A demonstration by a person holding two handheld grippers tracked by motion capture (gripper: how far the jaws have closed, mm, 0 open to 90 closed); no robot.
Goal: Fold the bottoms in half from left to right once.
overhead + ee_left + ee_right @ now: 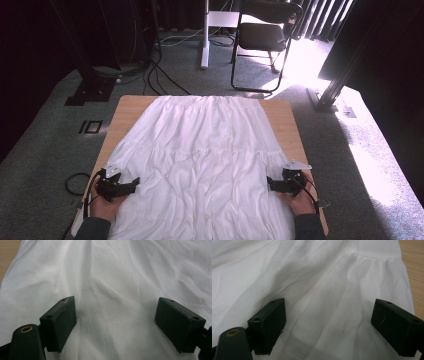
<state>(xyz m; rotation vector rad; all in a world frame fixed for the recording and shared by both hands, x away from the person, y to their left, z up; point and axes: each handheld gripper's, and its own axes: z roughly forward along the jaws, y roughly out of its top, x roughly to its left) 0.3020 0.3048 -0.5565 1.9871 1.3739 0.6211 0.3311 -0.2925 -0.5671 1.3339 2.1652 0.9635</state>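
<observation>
A white tiered skirt [200, 150] lies spread flat over the wooden table [129, 107], its waistband at the far edge and its hem toward the person. My left gripper [134, 184] rests at the skirt's left side near the front, jaws pointing inward. In the left gripper view its jaws stand wide apart over wrinkled white fabric [112, 302], which lies loose below them. My right gripper [270, 183] sits at the skirt's right side, also pointing inward. Its jaws are wide apart above the cloth [324, 302] and grip nothing.
A black folding chair [265, 35] and a white stand [205, 35] are on the carpet beyond the table. Cables [160, 75] trail across the floor at the back left. Bare wood [414, 270] borders the skirt in the right gripper view.
</observation>
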